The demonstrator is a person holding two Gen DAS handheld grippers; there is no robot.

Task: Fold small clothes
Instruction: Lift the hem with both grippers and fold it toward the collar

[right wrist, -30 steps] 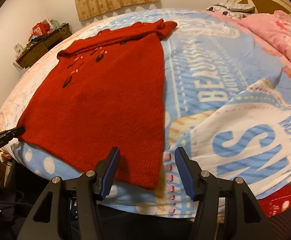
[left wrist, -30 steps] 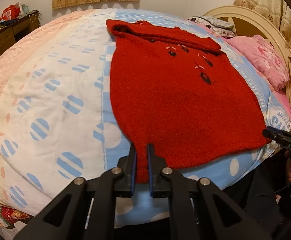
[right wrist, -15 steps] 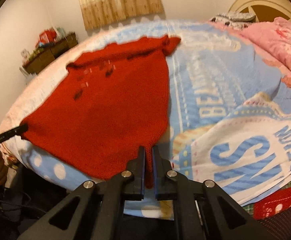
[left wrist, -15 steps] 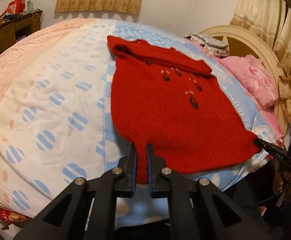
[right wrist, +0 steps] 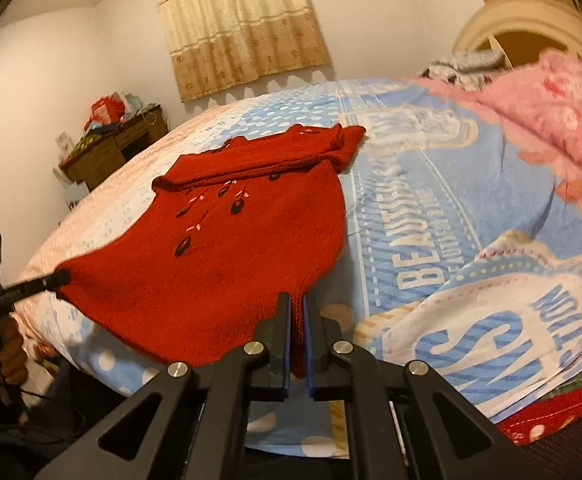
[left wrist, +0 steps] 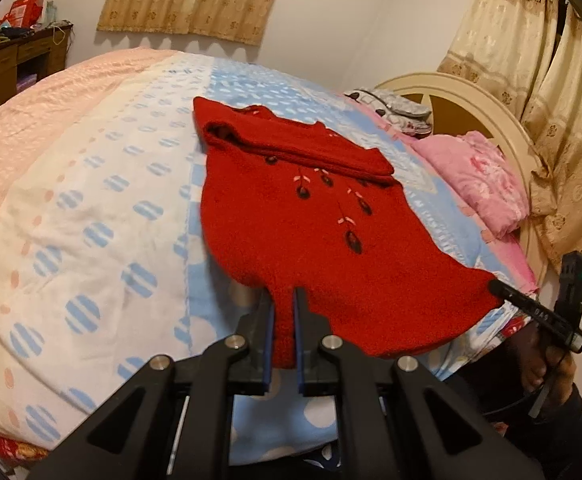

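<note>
Red knit sweater (left wrist: 291, 232) on bed (left wrist: 91, 200), hem apparently lifted, left gripper (left wrist: 283, 332) and right gripper (right wrist: 299, 336) clamping corners

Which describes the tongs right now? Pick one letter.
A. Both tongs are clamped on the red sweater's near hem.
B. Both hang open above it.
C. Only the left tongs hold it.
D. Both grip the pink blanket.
A: the left tongs and right tongs each pinch a corner of the red sweater's near hem.

Bed (left wrist: 91, 216) under my work: quilt cover in pink, white and blue with striped dots and big lettering. Red sweater (left wrist: 291, 220) lies on it, near hem raised off the cover. Pink blanket (left wrist: 487, 184) bunched by cream headboard (left wrist: 479, 96).
</note>
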